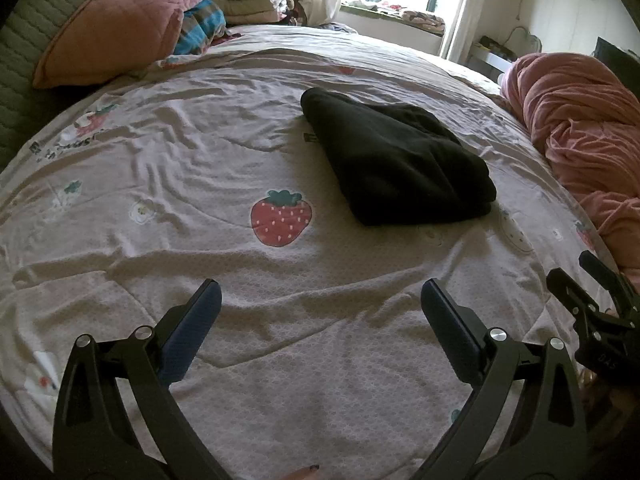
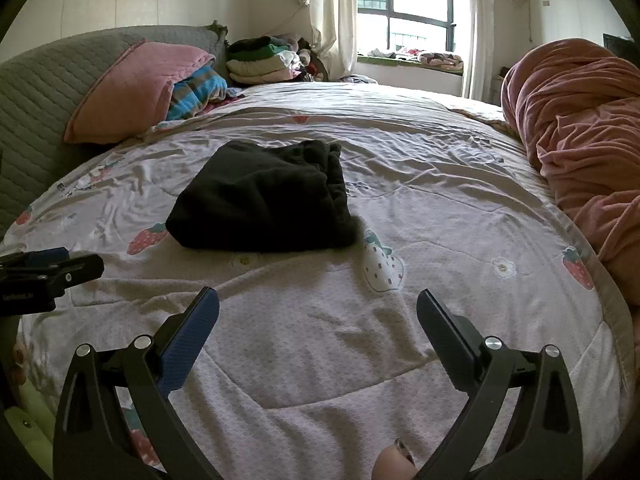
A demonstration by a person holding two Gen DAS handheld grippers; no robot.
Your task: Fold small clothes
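A black garment [image 1: 396, 164] lies folded into a compact wedge on the strawberry-print bedspread [image 1: 200, 184]; the right wrist view shows the same black garment [image 2: 266, 198] ahead and left of centre on the bedspread [image 2: 440, 216]. My left gripper [image 1: 320, 292] hovers open over bare sheet, well short of the garment, nothing between its blue-padded fingers [image 1: 188, 340]. My right gripper [image 2: 318, 300] is likewise open and empty, nearer the bed's front edge. Each gripper appears at the edge of the other's view: the right one [image 1: 600, 308], the left one [image 2: 44, 268].
A pink pillow [image 1: 120, 20] and a striped blue cloth [image 1: 200, 28] sit at the headboard, with a stack of folded clothes [image 2: 264, 60] behind. A bunched pink blanket [image 2: 580, 128] fills the right side. A fingertip [image 2: 394, 464] shows at the bottom edge.
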